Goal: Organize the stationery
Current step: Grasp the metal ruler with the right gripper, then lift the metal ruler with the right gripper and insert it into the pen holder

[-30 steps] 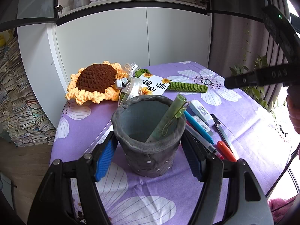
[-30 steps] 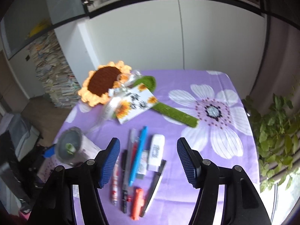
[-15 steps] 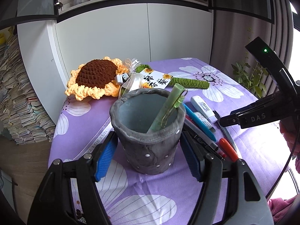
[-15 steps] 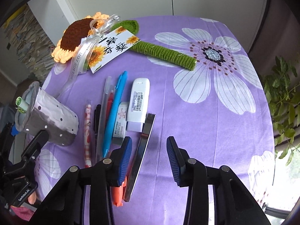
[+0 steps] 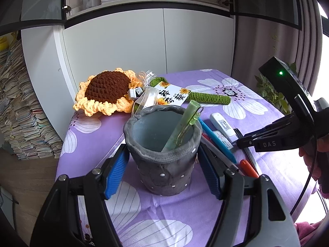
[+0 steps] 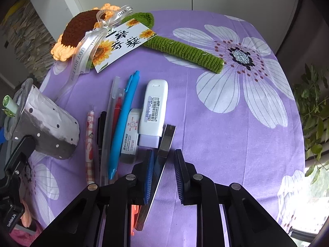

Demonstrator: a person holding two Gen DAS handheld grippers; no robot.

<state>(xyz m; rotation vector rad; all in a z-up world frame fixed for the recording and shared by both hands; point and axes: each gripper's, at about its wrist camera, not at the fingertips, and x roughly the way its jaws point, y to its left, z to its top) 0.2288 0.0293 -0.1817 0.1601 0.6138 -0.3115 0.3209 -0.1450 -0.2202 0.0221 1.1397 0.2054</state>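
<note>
A grey dotted pen cup stands upright on the purple cloth with a pale green pen leaning in it. My left gripper has its blue pads on both sides of the cup, touching or nearly touching it. In the right wrist view the cup is at the left. My right gripper is open and low, its jaws on either side of a flat dark metal ruler. Beside it lie a blue pen, a white correction tape, an eraser and several other pens.
A crocheted sunflower with a green stem, ribbon and card lies at the far side of the table. A white cabinet stands behind. A plant is past the right table edge.
My right gripper has dropped down and forward to the ruler, its jaws narrower than a second ago. My left gripper stays at the cup.
</note>
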